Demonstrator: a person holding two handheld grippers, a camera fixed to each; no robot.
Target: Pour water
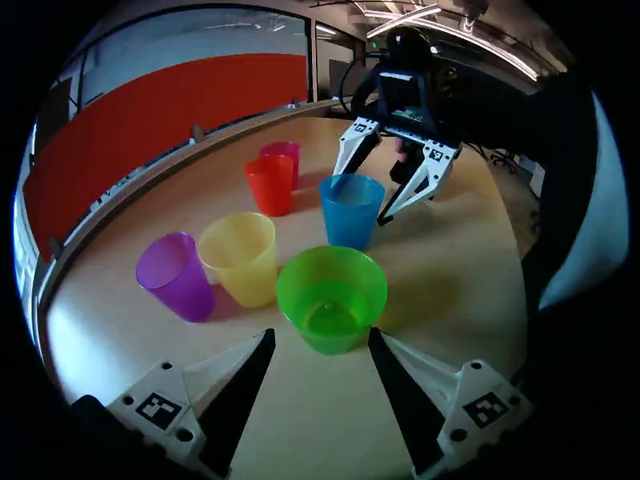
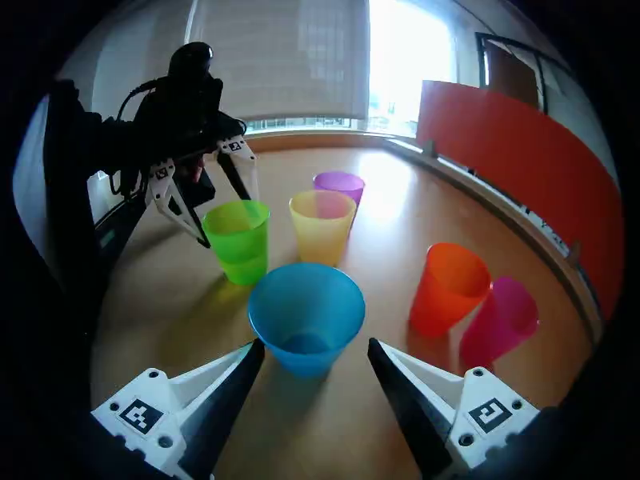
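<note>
A green cup stands on the wooden table between the fingertips of my left gripper, which is open and flanks its base without pressing it. Across the table, the right gripper straddles a blue cup. In the right gripper view the blue cup stands upright between the spread fingers of my right gripper, open. Farther off, the left gripper brackets the green cup. I cannot tell how much water either cup holds.
Yellow, purple, orange and magenta cups stand in a loose ring with the other two. A red panel runs along the table's far edge. A person's dark sleeve is at the right.
</note>
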